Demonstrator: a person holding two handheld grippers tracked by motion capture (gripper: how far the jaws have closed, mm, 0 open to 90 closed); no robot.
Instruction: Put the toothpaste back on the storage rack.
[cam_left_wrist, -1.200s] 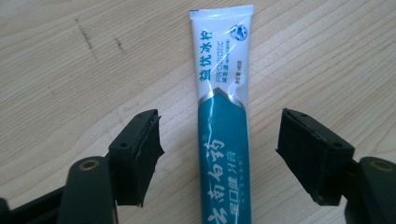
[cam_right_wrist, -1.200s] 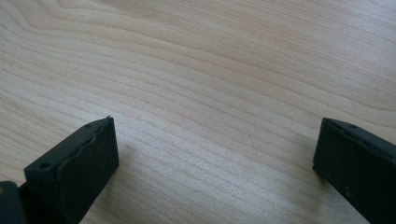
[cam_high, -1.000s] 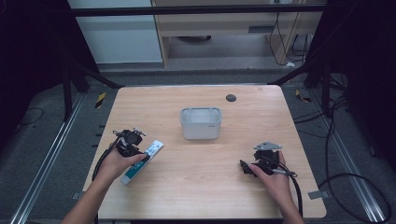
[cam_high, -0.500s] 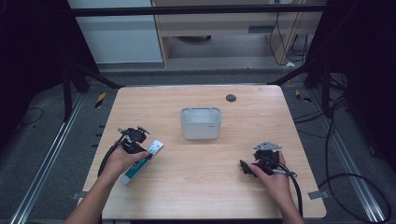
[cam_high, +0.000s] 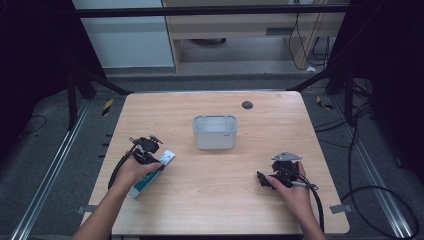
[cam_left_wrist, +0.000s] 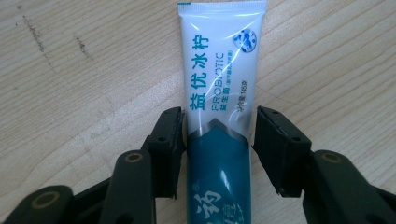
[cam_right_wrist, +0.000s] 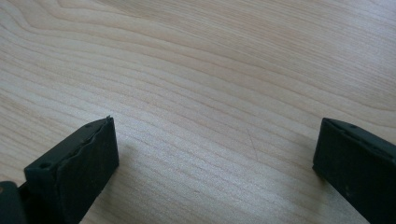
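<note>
The toothpaste tube (cam_left_wrist: 219, 107) lies flat on the wooden table (cam_high: 215, 195), well to the left of the grey tub (cam_high: 215, 131) that stands near the table's middle, and on the person's side of it. The left gripper (cam_high: 155, 159) is set over the tube: in the left gripper view its jaws stand on either side of the body, the left one touching or almost touching the edge, the right one with a thin gap, so I would call them closing in but not yet clamped. The tube is not lifted yet.

As I judge it, the work is at its start: the grasp is being made, and the lift and the carry, likely toward the tub, remain to be done.

The right gripper (cam_high: 264, 180) rests on the table to the right of the tub and nearer the person, jaws spread wide with only bare wood between them.

The tube's white upper part carries teal Chinese characters 益优冰柠, then "PROBIOTIC" in thin capitals. A smaller line beside it is too fine for me to read; more characters run on the teal lower part.
</note>
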